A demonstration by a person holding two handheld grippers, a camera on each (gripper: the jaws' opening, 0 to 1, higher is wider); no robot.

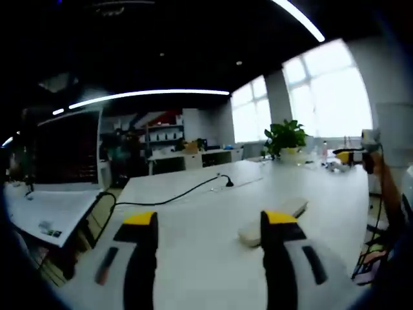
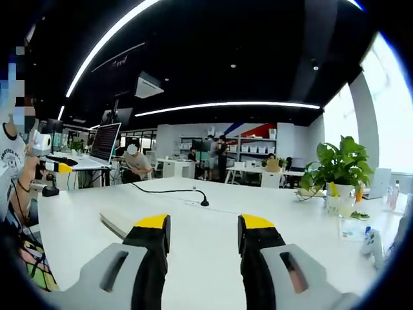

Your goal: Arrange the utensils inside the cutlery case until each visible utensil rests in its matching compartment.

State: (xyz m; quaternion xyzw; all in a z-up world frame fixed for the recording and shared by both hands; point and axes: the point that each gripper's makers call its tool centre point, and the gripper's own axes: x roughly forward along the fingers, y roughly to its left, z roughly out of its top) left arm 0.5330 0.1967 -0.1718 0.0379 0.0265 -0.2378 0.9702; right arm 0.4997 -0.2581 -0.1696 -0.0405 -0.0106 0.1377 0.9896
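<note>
left gripper [image 1: 210,223] at 6 o'clock, yellow-tipped jaws apart, gripping nothing, above white table [image 1: 193,258]. pale flat case [image 1: 274,221] touching the right jaw. black cable [image 1: 174,196] toward 11, potted plant [image 1: 285,137] toward 1.

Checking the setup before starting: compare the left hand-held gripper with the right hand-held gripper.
The left hand-held gripper's jaws stand wider apart than the right hand-held gripper's. The left has a flat white object partly behind one jaw; the right faces the black cable's end, centred between its jaws. Both are open, empty and yellow-tipped.
</note>
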